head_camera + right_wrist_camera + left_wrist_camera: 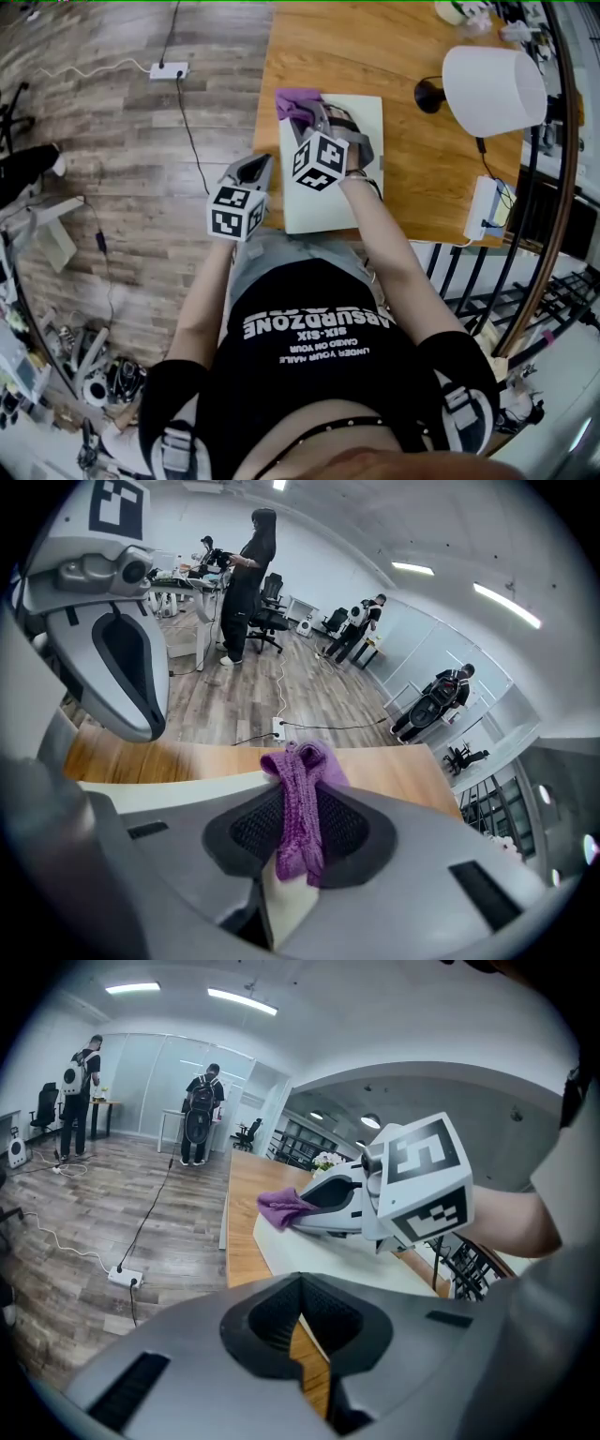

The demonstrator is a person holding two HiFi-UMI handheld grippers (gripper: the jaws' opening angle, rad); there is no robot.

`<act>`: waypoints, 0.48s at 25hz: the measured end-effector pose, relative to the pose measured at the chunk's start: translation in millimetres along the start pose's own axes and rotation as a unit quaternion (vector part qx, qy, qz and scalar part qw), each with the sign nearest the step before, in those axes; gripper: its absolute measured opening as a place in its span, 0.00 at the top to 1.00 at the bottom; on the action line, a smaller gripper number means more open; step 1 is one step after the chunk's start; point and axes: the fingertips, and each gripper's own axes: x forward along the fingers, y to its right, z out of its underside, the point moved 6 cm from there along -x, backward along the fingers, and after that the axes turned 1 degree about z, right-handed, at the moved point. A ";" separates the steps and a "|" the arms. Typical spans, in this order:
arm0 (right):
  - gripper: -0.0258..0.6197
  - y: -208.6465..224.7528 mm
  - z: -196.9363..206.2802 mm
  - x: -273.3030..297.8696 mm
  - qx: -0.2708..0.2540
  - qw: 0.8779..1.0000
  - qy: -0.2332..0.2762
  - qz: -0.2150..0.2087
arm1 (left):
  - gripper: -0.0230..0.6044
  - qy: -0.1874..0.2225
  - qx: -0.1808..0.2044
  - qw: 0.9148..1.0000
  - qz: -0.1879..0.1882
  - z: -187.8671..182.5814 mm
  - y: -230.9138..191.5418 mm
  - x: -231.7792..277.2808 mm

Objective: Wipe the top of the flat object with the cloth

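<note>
A pale flat board [361, 122] lies on the wooden table [412, 159]. The purple cloth [298, 101] rests at the board's far left corner, and my right gripper [312, 114] is shut on it. In the right gripper view the cloth [300, 808] is bunched between the jaws and hangs over the board [159, 794]. My left gripper [255, 172] hovers at the table's left edge, beside the board, shut on nothing. In the left gripper view, the closed left gripper [300, 1286] points toward the board [309, 1258], the cloth [284, 1207] and the right gripper [314, 1199].
A white lamp shade [494, 89] with a black base [429, 95] stands at the table's right. A white box [487, 208] sits at the right edge by a railing. A power strip [169, 69] and cables lie on the floor. People stand far off.
</note>
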 end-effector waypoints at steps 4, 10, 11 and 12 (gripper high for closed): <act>0.81 -3.2 -2.4 -0.7 0.007 1.000 -0.004 0.008 | 0.94 0.005 0.005 1.000 -0.001 -3.4 -1.6 -4.5; 0.81 -7.9 -2.0 -5.3 0.012 1.000 -0.006 0.008 | 0.94 0.013 0.007 1.000 -0.003 -4.8 -1.8 -12.3; 0.81 -8.5 -2.1 -5.8 0.012 1.000 -0.007 0.007 | 0.94 0.014 0.006 1.000 -0.004 -4.8 -2.0 -13.1; 0.81 -9.2 -1.8 -6.3 0.012 1.000 -0.007 0.005 | 0.94 0.015 0.006 1.000 -0.005 -4.6 -2.0 -13.5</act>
